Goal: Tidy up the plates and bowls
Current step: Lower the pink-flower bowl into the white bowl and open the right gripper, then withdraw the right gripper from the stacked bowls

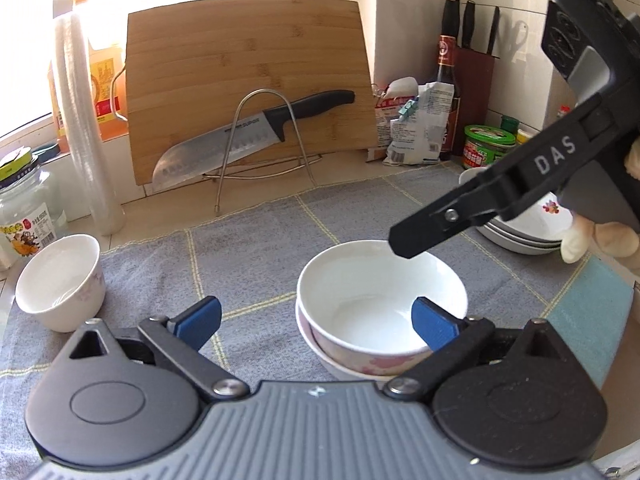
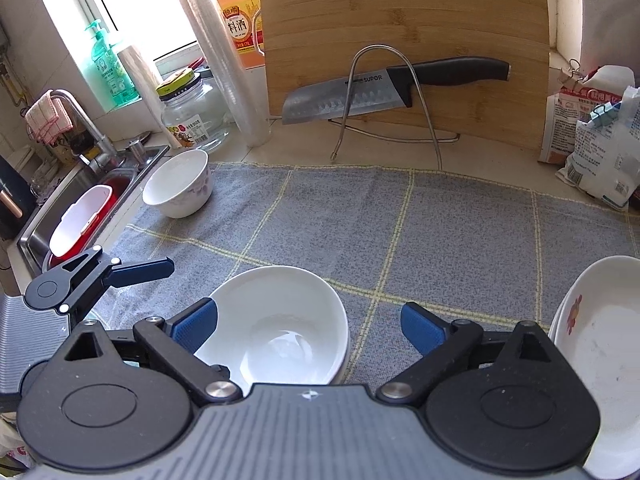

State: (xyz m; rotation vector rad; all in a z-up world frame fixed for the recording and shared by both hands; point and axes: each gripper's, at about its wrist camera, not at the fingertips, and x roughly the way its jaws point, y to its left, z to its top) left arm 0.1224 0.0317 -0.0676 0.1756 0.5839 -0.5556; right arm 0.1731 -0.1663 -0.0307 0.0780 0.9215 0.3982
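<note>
On my far left the sink (image 2: 80, 184) sits past the left edge of the worktop, with a red and white tub (image 2: 78, 220) lying in it. A glass jar (image 2: 192, 116) with a yellow lid stands at the back-left corner of the worktop. Just in front of it, on the left edge of the grey checked cloth (image 2: 400, 220), I see a single white bowl (image 2: 178, 184) standing upright and alone.

My left gripper (image 1: 316, 318) hangs over the near side of the cloth with its blue fingers (image 1: 200, 316) spread wide and gripping nothing; its right finger stands over the near rim of the stacked bowls (image 1: 380, 304). That stack is two bowls nested, the upper one sitting slightly tilted in the lower, near the middle of the cloth's front edge.

My right gripper (image 2: 310, 326) is also spread wide and empty, its left finger just over the stack's rim, the other over bare cloth.

At the back edge of the worktop a bamboo cutting board (image 1: 248, 84) leans upright, with a black-handled knife (image 1: 248, 136) resting across a wire stand (image 1: 260, 152) before it.

Towards the right edge of the cloth sits a stack of plates (image 2: 600, 352) with a small flower print. Behind them, in the back-right corner, are bags, a dark bottle (image 1: 446, 80) and a knife block (image 1: 474, 76).
</note>
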